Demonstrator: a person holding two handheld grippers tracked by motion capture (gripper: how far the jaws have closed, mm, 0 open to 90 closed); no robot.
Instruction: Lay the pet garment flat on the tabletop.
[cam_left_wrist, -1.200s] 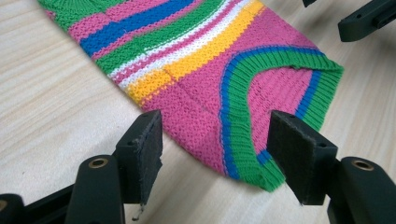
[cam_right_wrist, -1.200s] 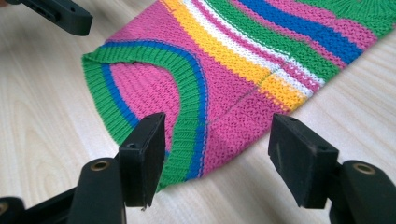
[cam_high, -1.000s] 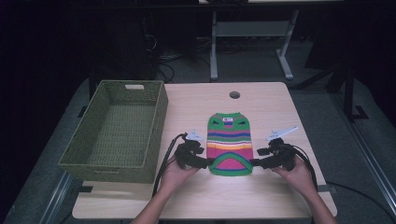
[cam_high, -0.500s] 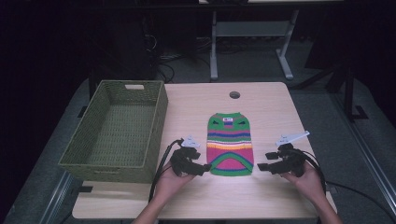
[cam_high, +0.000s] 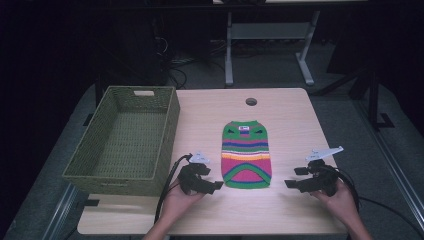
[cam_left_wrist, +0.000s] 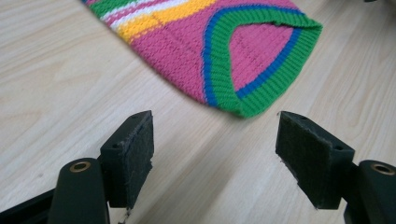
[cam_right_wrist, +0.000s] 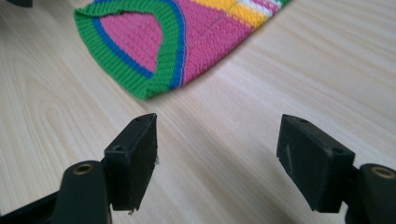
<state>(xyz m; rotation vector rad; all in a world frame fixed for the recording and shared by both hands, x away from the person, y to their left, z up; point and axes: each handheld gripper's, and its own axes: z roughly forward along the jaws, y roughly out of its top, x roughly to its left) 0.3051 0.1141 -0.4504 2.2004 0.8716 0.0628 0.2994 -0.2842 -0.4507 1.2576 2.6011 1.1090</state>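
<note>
Table: the wooden table (cam_high: 290, 120) carried everything, with bare wood on both sides of the sweater.
Basket: your green woven basket (cam_high: 122, 172) sat left of the sweater, nothing inside.
Sweater: the striped knit sweater (cam_high: 246, 152) lay flat, its green hem toward you.
Left gripper: your left gripper (cam_high: 212, 186), just left of the sweater's hem, gaped wide, holding nothing.
Right gripper: your right gripper (cam_high: 292, 178), farther off to the sweater's right, gaped wide too.
</note>
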